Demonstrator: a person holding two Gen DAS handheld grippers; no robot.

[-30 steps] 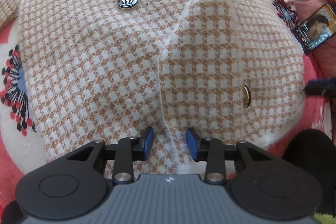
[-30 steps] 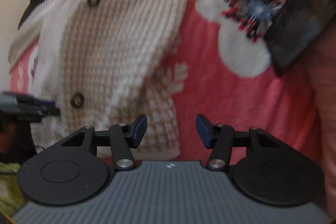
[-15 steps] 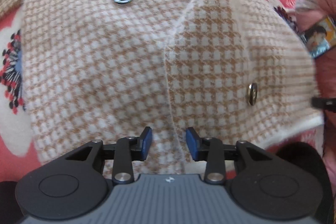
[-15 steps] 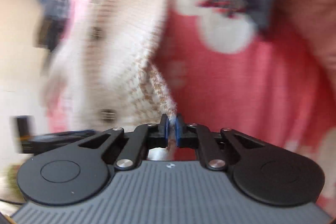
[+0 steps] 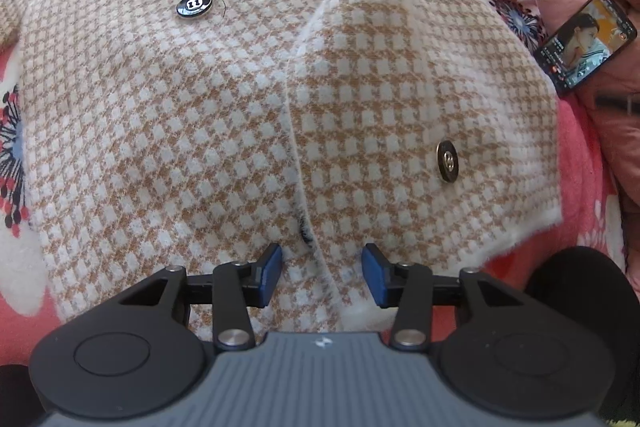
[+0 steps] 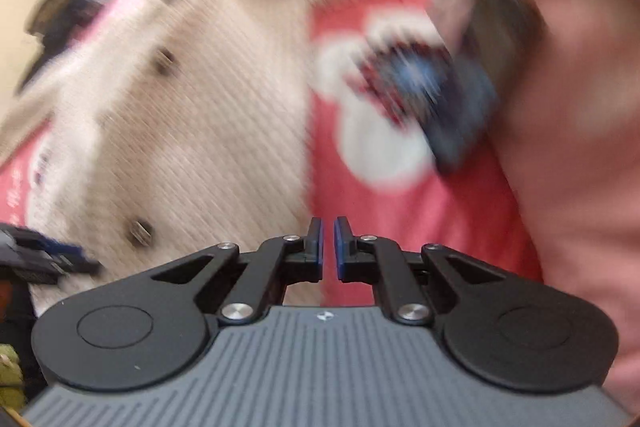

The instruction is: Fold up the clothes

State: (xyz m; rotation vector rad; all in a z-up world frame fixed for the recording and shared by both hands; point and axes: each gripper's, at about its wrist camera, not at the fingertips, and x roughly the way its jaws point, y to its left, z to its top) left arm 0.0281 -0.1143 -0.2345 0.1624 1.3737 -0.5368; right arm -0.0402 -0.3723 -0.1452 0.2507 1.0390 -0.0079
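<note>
A: Cardigan, tan-and-white check knit, fuzzy white edging, lies spread on the pink flowered blanket. Black button on one panel, metal snap on the other.

B: Left gripper?

A: Over the hem, jaws opening, pads clear of the knit.

B: Right gripper?

A: Clenched nearly closed; too blurred to tell whether it grips cloth.
</note>
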